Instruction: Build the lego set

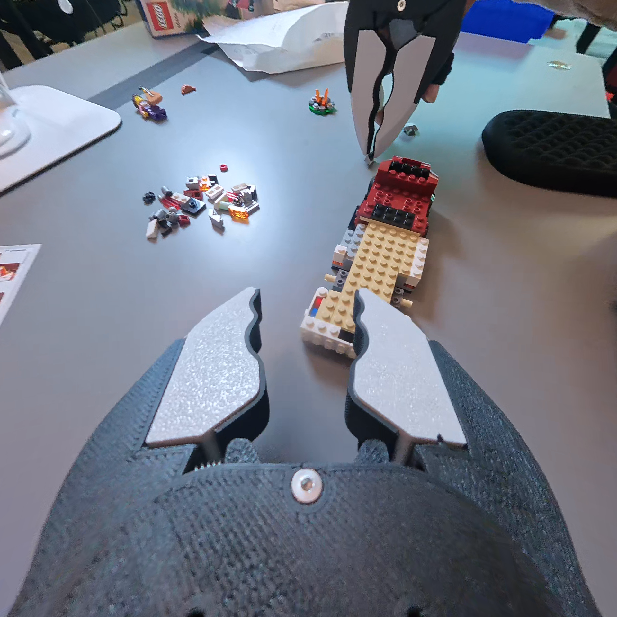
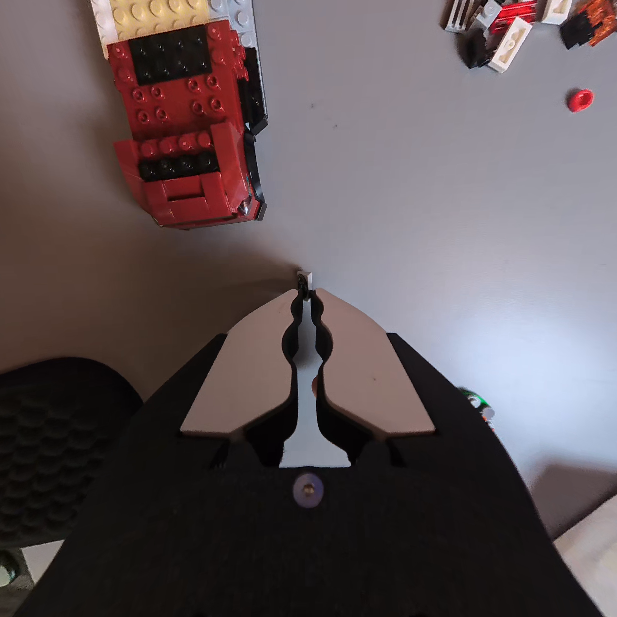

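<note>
A half-built brick vehicle (image 1: 384, 253) with a dark red front, tan studded deck and white edges lies on the grey table (image 1: 300, 213). My left gripper (image 1: 307, 300) is open and empty, low over the table at the vehicle's near white end; its right finger (image 1: 367, 307) overlaps that end. My right gripper (image 2: 305, 291) is shut on a small white brick piece (image 2: 304, 280) with a dark round part, its tip just above the table beside the red front (image 2: 187, 140). The right gripper also shows in the left wrist view (image 1: 370, 157), pointing down by the vehicle's far end.
A heap of small loose bricks (image 1: 203, 203) lies left of the vehicle, with a red round stud (image 1: 224, 167) behind it. A black padded rest (image 1: 551, 150) lies at the right. A white bag (image 1: 283, 36), a toy box (image 1: 167, 16), instruction pages (image 1: 13, 273) and small figures (image 1: 150, 105) lie around. Spacing between my two grippers at the tips: around 20 cm. The right tips stand about 15 cm off the red round stud (image 1: 224, 167). My right wrist view (image 2: 579, 106) looks at it from another angle.
</note>
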`<state>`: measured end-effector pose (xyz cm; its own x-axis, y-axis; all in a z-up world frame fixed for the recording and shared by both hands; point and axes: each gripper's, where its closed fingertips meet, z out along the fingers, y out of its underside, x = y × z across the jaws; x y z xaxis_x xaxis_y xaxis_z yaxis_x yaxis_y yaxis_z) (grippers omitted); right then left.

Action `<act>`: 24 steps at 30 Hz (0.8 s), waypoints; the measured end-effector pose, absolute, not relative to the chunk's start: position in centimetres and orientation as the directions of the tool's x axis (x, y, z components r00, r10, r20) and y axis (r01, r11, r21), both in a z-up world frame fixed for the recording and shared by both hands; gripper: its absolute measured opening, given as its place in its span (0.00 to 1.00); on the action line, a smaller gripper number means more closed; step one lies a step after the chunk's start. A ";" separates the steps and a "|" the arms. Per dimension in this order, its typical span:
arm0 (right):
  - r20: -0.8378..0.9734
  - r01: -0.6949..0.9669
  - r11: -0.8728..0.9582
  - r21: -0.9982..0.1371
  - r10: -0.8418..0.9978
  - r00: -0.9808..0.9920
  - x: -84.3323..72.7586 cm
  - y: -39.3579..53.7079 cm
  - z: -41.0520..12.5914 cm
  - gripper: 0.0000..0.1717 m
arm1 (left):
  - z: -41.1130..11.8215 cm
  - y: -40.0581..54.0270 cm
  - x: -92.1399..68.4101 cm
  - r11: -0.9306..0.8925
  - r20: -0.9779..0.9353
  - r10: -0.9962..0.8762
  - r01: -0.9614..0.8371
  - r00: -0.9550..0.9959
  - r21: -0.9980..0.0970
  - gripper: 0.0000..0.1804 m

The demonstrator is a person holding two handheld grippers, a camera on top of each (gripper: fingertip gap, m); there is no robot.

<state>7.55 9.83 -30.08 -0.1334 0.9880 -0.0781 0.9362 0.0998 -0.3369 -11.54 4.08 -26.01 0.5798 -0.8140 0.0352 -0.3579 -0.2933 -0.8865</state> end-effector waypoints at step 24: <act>-0.178 0.804 0.069 -0.591 0.960 -0.214 3.5 4.7 -27.5 0.31 | -29.8 2.7 -12.0 -0.270 -0.076 -0.868 -0.595 0.491 -0.757 0.33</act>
<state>3.47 4.69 -27.48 -0.2140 0.9604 -0.1784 0.8039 0.0694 -0.5907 -11.98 2.73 -29.76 0.4909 -0.8679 -0.0759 -0.5951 -0.2704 -0.7568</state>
